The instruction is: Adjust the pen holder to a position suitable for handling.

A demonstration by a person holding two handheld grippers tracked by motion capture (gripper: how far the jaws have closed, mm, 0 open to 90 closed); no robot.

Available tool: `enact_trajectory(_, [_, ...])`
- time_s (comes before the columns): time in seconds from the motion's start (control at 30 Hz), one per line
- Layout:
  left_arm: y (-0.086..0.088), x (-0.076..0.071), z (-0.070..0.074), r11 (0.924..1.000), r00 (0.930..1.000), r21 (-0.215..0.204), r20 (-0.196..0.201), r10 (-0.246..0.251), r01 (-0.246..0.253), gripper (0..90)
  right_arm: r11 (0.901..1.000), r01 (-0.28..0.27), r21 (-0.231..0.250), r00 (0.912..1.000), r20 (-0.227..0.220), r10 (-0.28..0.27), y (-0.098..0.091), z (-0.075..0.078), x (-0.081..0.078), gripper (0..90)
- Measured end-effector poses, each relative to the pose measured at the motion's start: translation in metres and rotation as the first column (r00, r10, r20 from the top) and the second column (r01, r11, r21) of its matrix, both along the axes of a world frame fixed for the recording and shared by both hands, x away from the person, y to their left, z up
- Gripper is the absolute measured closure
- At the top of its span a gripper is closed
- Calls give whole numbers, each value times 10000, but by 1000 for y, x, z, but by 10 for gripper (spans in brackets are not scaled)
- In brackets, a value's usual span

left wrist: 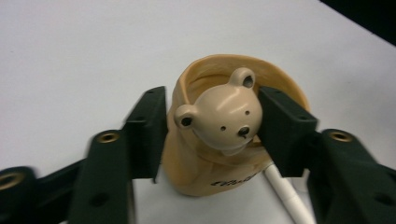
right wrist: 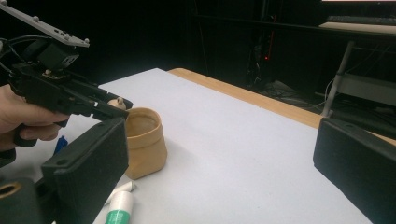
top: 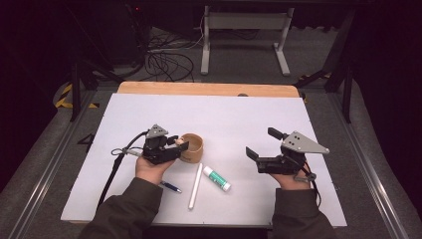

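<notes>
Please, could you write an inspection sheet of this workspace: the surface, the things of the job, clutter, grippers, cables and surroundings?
Surface: white board on a wooden table.
Job's things: tan pouch upright and open; bear head piece at its rim, between the left gripper's jaws.
Clutter: white stick, glue stick and blue pen lying near the pouch.
Grippers: left gripper open, its pads not seen pressing the bear; right gripper open, empty.
Cables: gripper cable over the board's left edge; floor cables behind the table.
Surroundings: white stand frame, dark room.
</notes>
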State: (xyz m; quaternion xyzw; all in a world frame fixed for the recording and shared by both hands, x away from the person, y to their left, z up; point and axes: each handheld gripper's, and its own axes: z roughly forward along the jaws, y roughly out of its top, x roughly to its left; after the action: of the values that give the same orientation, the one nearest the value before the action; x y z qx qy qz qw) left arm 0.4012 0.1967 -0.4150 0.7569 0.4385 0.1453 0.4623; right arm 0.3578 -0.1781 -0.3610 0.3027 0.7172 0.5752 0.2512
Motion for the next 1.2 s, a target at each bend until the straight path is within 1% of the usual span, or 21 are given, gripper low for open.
enact_trajectory(0.03, [1,-1,0,9999,10000,-117,-5,-22,22,424,10000,18,-1,10000,-14,-18,0,0,0,41])
enact_trajectory(0.07, [2,-2,0,9999,10000,-155,86,-15,16,425,10000,0,6,10000,-27,0,0,0,0,41])
enact_trajectory(0.13, [3,-4,0,9999,9997,-121,244,-20,23,417,10000,-41,-48,10000,17,41,1,-1,1,41])
enact_trajectory(0.17, [3,-6,0,9999,9995,-166,323,-14,19,405,10000,-41,-47,10000,-26,41,1,-1,1,41])
enact_trajectory(0.23, [4,-9,2,10000,9987,-58,502,-36,39,390,10000,-42,-74,10000,-36,41,2,-1,1,41])
enact_trajectory(0.3, [4,-12,3,9999,9970,-96,765,-123,131,366,9999,-98,-134,10000,-4,98,3,-2,1,41])
enact_trajectory(0.4, [6,-18,5,9996,9905,146,1346,-267,249,345,9998,-67,-184,9999,-111,65,5,-3,1,41])
enact_trajectory(0.47, [9,-21,5,9991,9859,118,1622,-415,401,328,9998,-55,-202,9998,-200,51,7,-3,2,42])
enact_trajectory(0.5, [10,-23,5,9986,9829,25,1770,-516,519,319,9997,-55,-247,9997,-247,49,7,-4,2,42])
enact_trajectory(0.53, [12,-24,4,9984,9793,-5,1950,-550,562,310,9996,-18,-273,9996,-290,10,8,-4,2,44])
enact_trajectory(0.6, [14,-27,4,9979,9740,-52,2178,-618,645,292,9993,32,-376,9994,-338,-45,10,-4,2,52])
enact_trajectory(0.7, [18,-31,7,9974,9677,30,2420,-711,725,234,9990,32,-442,9994,-343,-48,12,-4,2,66])
enact_trajectory(0.83, [24,-37,9,9970,9585,-33,2754,-740,779,201,9985,76,-545,9993,-366,-96,15,-4,1,77])
enact_trajectory(0.9, [26,-39,10,9969,9556,-2,2849,-758,791,191,9983,57,-588,9989,-455,-84,17,-4,1,94])
enact_trajectory(0.97, [28,-40,12,9962,9545,-97,2873,-799,863,165,9974,52,-716,9989,-468,-86,20,-5,1,113])
enact_trajectory(1.03, [30,-41,14,9958,9511,-74,2970,-847,910,147,9970,82,-765,9985,-527,-122,24,-6,1,127])
enact_trajectory(1.07, [30,-42,15,9956,9511,-117,2971,-849,926,136,9968,85,-795,9982,-577,-131,26,-6,1,140])
enact_trajectory(1.1, [31,-43,15,9953,9486,-137,3041,-873,960,131,9966,48,-822,9981,-612,-99,28,-6,1,157])
enact_trajectory(1.2, [32,-45,18,9945,9442,-161,3159,-929,1032,104,9953,-76,-962,9977,-682,10,36,-8,1,190])
